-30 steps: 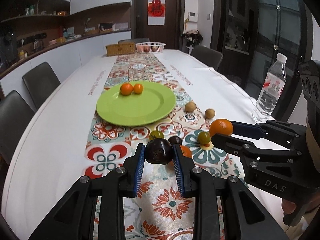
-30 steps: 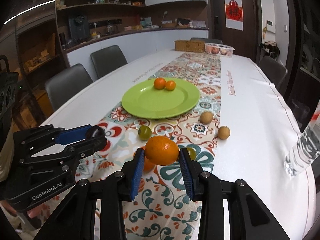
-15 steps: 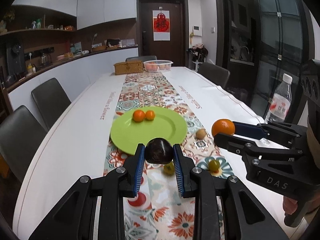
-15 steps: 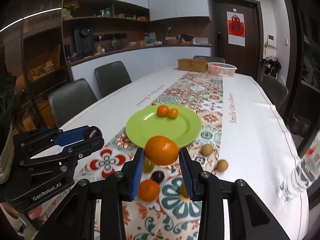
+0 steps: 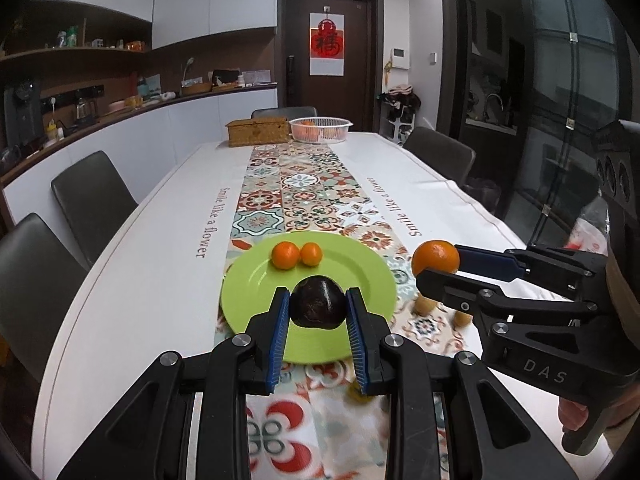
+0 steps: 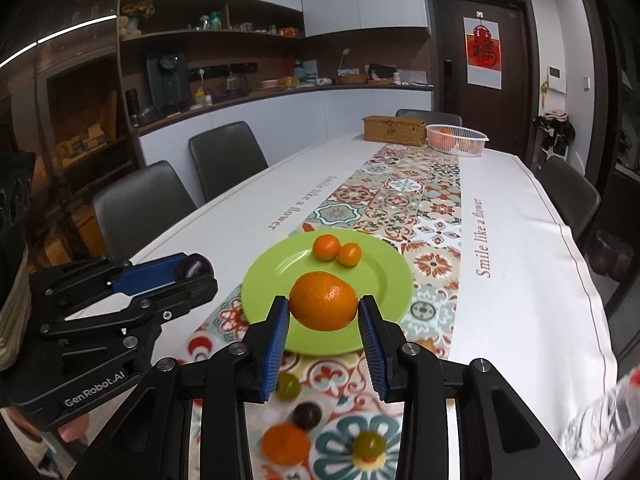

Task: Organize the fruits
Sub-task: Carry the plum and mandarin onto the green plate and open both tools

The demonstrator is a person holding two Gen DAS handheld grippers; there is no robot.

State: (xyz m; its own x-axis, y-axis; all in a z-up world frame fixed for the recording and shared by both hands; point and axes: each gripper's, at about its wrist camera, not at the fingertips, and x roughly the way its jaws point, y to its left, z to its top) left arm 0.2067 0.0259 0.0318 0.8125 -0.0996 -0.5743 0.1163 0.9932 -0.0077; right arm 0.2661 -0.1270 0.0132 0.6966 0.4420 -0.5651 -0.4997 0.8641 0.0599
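Note:
My left gripper (image 5: 317, 306) is shut on a dark purple fruit (image 5: 317, 301), held in the air over the near side of the green plate (image 5: 372, 276). To its right, my right gripper (image 6: 323, 304) is shut on a large orange (image 6: 323, 301), also above the plate (image 6: 394, 284). Two small oranges (image 5: 296, 255) lie at the plate's far side. Loose on the patterned runner near me are an orange (image 6: 286, 442), a dark fruit (image 6: 307, 415), two green fruits (image 6: 367, 445) and two brown fruits (image 5: 424, 305).
A clear water bottle (image 6: 600, 420) stands at the right table edge. At the table's far end sit a wicker box (image 5: 258, 131) and a white basket (image 5: 320, 129) with oranges. Dark chairs (image 5: 92, 196) line both sides of the table.
Both grippers have risen and moved forward with their fruits, from over the loose fruits to above the near part of the plate. Their grips are unchanged.

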